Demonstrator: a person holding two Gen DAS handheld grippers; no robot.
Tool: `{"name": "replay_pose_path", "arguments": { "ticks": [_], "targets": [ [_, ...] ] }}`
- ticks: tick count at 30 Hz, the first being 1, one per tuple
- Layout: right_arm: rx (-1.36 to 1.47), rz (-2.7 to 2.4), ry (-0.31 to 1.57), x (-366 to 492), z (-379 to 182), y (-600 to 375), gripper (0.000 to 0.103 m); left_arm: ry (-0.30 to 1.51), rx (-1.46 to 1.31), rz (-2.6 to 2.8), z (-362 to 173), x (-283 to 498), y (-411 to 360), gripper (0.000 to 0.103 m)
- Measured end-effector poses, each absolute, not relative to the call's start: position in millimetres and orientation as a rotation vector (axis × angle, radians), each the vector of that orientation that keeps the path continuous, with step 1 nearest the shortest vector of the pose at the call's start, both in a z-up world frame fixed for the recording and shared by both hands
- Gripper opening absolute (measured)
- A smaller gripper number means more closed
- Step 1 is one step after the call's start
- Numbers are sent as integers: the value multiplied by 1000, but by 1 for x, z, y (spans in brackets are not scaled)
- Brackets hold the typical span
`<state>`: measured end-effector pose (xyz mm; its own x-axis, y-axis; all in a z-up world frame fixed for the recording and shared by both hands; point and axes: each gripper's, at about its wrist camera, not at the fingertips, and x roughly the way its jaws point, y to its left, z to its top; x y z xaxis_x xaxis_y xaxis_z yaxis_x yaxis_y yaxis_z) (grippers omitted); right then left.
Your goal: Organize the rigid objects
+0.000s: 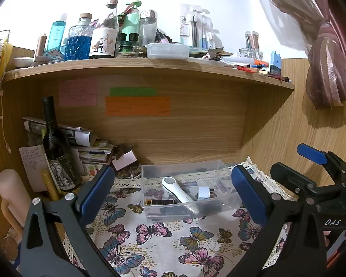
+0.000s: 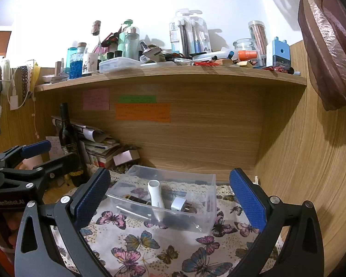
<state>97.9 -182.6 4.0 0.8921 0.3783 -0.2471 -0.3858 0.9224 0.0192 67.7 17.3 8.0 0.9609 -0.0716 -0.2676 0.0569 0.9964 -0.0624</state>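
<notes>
A clear plastic box [image 1: 228,198] [image 2: 207,210] stands on the butterfly cloth at the back of the desk. In it lie a white handheld device [image 1: 176,191] [image 2: 155,196], a white plug adapter [image 1: 204,192] [image 2: 178,204] and a flat dark strip [image 1: 160,202] [image 2: 136,199]. My left gripper [image 1: 173,196] is open and empty, its blue pads either side of the box, in front of it. My right gripper [image 2: 170,198] is open and empty, also facing the box. Each gripper shows at the edge of the other's view.
A dark wine bottle [image 1: 57,147] [image 2: 69,138], stacked papers [image 1: 90,147] and a small dish of stones [image 1: 126,173] crowd the left. A cluttered wooden shelf [image 1: 150,65] [image 2: 173,73] hangs overhead. Wooden walls close the back and right. A curtain [image 1: 329,69] hangs at the right.
</notes>
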Motion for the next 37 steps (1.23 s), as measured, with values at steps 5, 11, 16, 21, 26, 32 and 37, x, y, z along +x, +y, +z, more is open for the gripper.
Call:
{"name": "replay_pose_path", "arguments": {
  "ticks": [5,11,16,21,26,32,37],
  "targets": [
    [-33,396,248,98,4,-182,103,269,-53,-64,9,67,18,103],
    [-33,398,245,98,5,-183,103,270,-53,-65,9,66,17,103],
    [-34,398,241,98,6,-183,103,270,-54,-70,10,66,17,103],
    [-33,400,243,98,5,-183,103,265,-51,-81,10,65,15,103],
    [-35,403,240,97,6,-183,103,272,-51,-88,10,65,14,103],
    [-36,407,238,97,6,-183,103,282,-53,-90,10,66,12,103],
    [-38,406,240,97,6,-183,103,292,-64,-101,9,68,14,103]
  ]
}}
